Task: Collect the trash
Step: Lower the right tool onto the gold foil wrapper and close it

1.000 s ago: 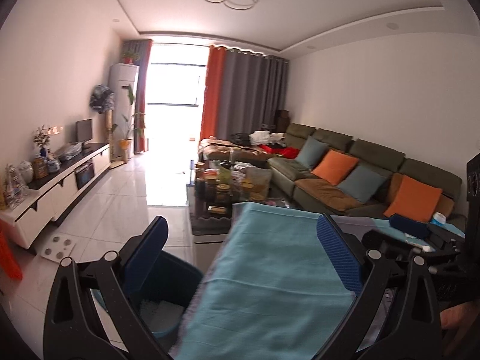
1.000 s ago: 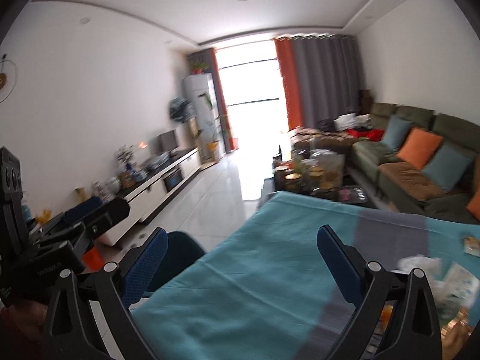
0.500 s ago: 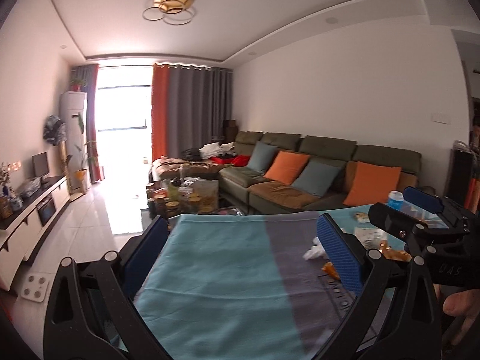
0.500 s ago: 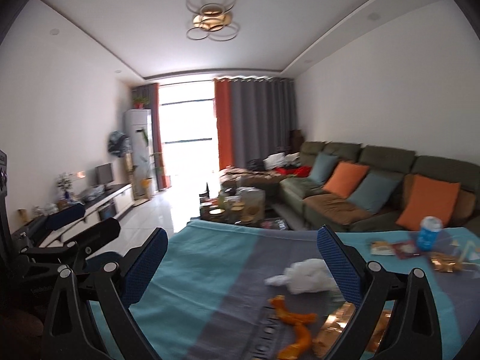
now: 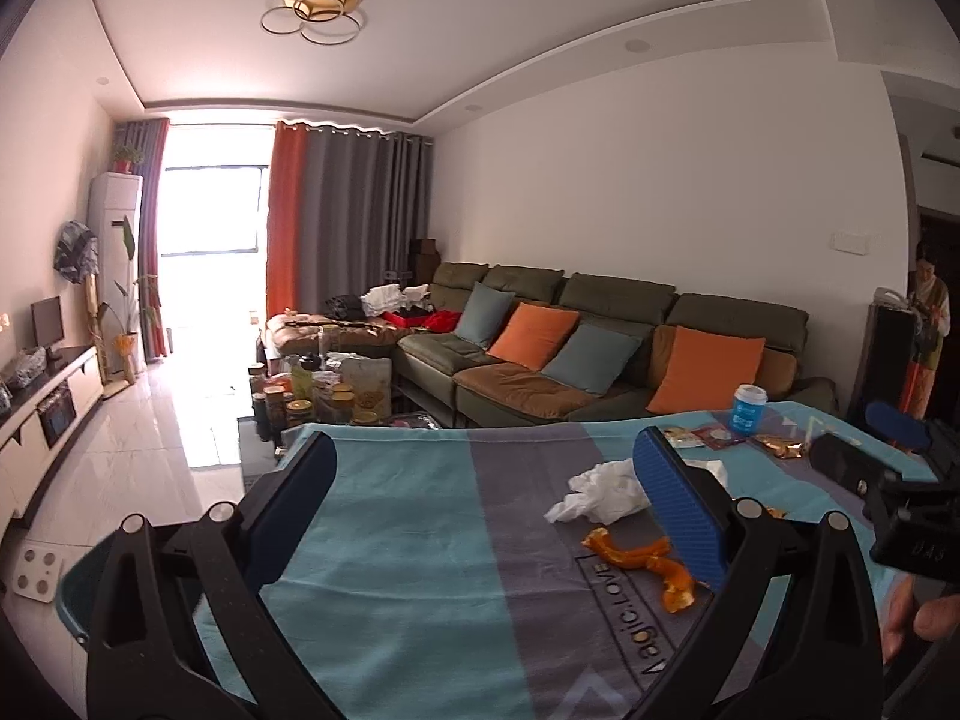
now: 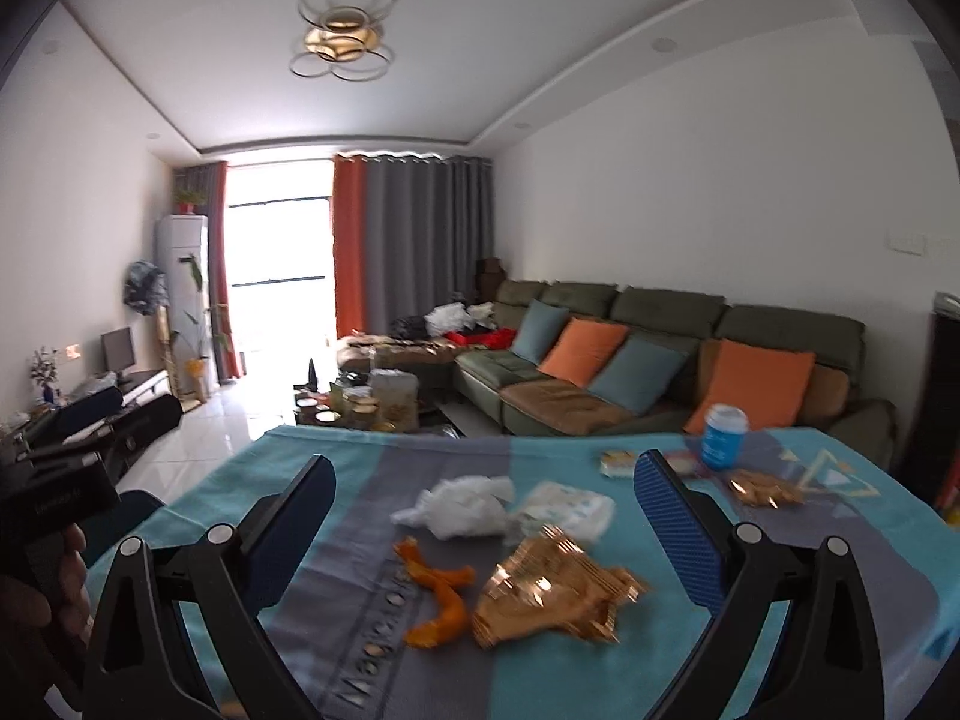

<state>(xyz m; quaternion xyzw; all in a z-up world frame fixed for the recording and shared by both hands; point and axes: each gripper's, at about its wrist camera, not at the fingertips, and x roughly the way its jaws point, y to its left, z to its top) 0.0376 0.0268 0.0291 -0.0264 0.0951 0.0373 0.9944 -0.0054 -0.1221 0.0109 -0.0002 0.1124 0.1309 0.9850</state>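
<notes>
Trash lies on a teal and grey tablecloth point(image 6: 372, 468): a crumpled white tissue point(image 6: 459, 504), an orange peel point(image 6: 441, 600), a gold foil wrapper point(image 6: 552, 585), a white packet point(image 6: 567, 507), and a blue cup point(image 6: 725, 437). My right gripper point(image 6: 483, 531) is open above the cloth, with the peel and foil wrapper between its fingers' lines. My left gripper point(image 5: 489, 504) is open over bare cloth, left of the tissue point(image 5: 606, 489) and peel point(image 5: 645, 561). The blue cup point(image 5: 748, 417) stands far right. Nothing is held.
A dark teal bin point(image 5: 81, 588) shows at the table's left edge. Small wrappers point(image 6: 765, 489) lie near the cup. Beyond stand a green sofa point(image 6: 660, 354) with cushions and a cluttered coffee table point(image 5: 324, 390). A person stands at the far right doorway point(image 5: 929, 324).
Both views swung right from the table's left end and bin toward the trash. The tissue, peel, foil wrapper and cup came into view and drew closer. Both grippers stayed open.
</notes>
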